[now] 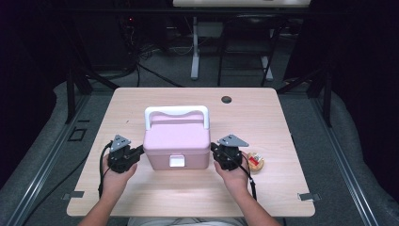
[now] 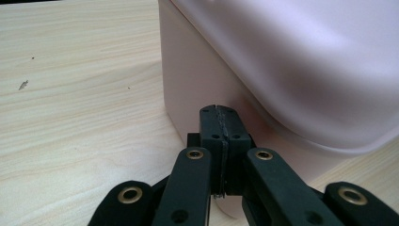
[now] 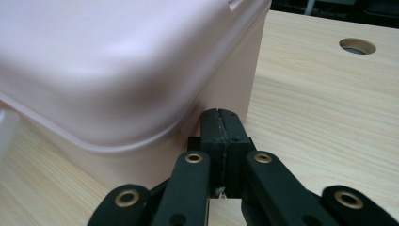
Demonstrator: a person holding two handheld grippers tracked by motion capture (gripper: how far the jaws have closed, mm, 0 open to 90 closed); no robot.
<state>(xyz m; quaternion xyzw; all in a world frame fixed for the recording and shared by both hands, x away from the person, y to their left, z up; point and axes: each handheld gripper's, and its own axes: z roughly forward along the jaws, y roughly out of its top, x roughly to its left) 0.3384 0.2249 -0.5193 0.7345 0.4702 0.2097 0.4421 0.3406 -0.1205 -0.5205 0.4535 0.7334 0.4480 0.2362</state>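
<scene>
— Pressing in from both ends now. I have the left gripper [image 1: 136, 153] at the left end wall of the pink box [image 1: 176, 141] and the right gripper [image 1: 217, 149] at its right end wall, both just under the overhang of the lid.

— Jaws?

— Shut tight on both, pads together with nothing between them. In the left gripper view the closed tip [image 2: 220, 123] sits right against the box wall [image 2: 188, 89]; in the right gripper view the closed tip [image 3: 220, 126] does the same on the other side [image 3: 230, 89]. So I'm using them as pushers, not pinching anything.

— Where's the box on the table?

— Near the middle of the wooden table [image 1: 277, 122], white latch [image 1: 177, 161] facing me, white handle [image 1: 176, 113] lying back on the lid. Its long axis runs left to right, straight between my two tips, and both hands are equally near.

— Anything nearby?

— A small round container [image 1: 255, 162] sits just beside my right hand, apart from the box. I'd judge the coming move depends on squeezing evenly along that long axis; if one side slips under the lid rim, the box could twist
</scene>
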